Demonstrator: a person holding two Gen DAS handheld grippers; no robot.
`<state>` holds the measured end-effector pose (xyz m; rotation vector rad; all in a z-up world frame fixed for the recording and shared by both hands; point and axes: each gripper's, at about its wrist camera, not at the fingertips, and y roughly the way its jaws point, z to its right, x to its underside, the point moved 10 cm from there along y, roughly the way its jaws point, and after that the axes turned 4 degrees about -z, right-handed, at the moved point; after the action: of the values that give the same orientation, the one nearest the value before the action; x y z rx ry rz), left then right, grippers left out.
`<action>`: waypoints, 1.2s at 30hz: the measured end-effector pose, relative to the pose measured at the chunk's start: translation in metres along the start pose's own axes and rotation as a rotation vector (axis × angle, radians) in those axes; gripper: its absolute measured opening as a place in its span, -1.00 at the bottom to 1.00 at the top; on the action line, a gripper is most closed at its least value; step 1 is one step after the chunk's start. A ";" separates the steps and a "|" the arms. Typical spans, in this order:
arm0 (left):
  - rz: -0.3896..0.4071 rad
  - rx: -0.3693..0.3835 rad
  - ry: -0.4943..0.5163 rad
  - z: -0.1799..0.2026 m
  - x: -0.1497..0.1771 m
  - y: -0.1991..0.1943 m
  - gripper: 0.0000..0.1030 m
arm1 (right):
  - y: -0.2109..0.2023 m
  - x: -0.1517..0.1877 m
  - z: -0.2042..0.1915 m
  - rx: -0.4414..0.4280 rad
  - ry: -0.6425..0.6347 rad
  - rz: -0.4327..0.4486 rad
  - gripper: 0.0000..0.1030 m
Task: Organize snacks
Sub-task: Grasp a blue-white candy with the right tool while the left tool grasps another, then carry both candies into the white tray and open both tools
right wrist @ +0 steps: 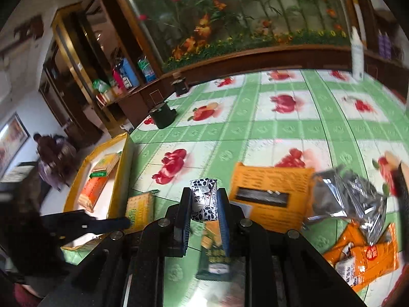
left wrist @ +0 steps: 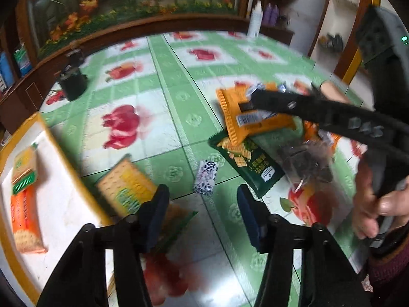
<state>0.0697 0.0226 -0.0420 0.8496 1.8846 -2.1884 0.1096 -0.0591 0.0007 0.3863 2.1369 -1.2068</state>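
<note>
My left gripper (left wrist: 202,215) hangs open low over the table. A yellow-green cracker pack (left wrist: 125,184) lies partly under its left finger, not pinched. A black-and-white candy (left wrist: 205,179) lies on the cloth just ahead of it. My right gripper (right wrist: 204,204) is shut on a black-and-white candy (right wrist: 204,197), above a dark green snack pack (right wrist: 214,258). In the left wrist view the right gripper (left wrist: 254,97) reaches over an orange pack (left wrist: 253,120). The yellow-rimmed tray (left wrist: 64,153) at the left holds a green-yellow cracker pack (left wrist: 24,168) and an orange one (left wrist: 25,225).
A clear bag of dark pieces (right wrist: 350,197) and more orange packs (right wrist: 365,258) lie at the right. A black cup (left wrist: 72,81) and a white bottle (left wrist: 255,20) stand near the table's far edge. A person's hand (left wrist: 368,204) holds the right gripper. My left gripper (right wrist: 125,223) shows beside the tray (right wrist: 122,158).
</note>
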 end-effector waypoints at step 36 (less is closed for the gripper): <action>0.152 0.030 -0.240 -0.042 0.017 -0.049 -0.65 | 0.007 0.025 -0.043 -0.124 -0.081 -0.047 -0.59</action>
<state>0.0469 0.0766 -0.0105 0.6747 1.6250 -2.1250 0.0780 -0.0206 -0.0040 0.2304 2.1477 -1.0898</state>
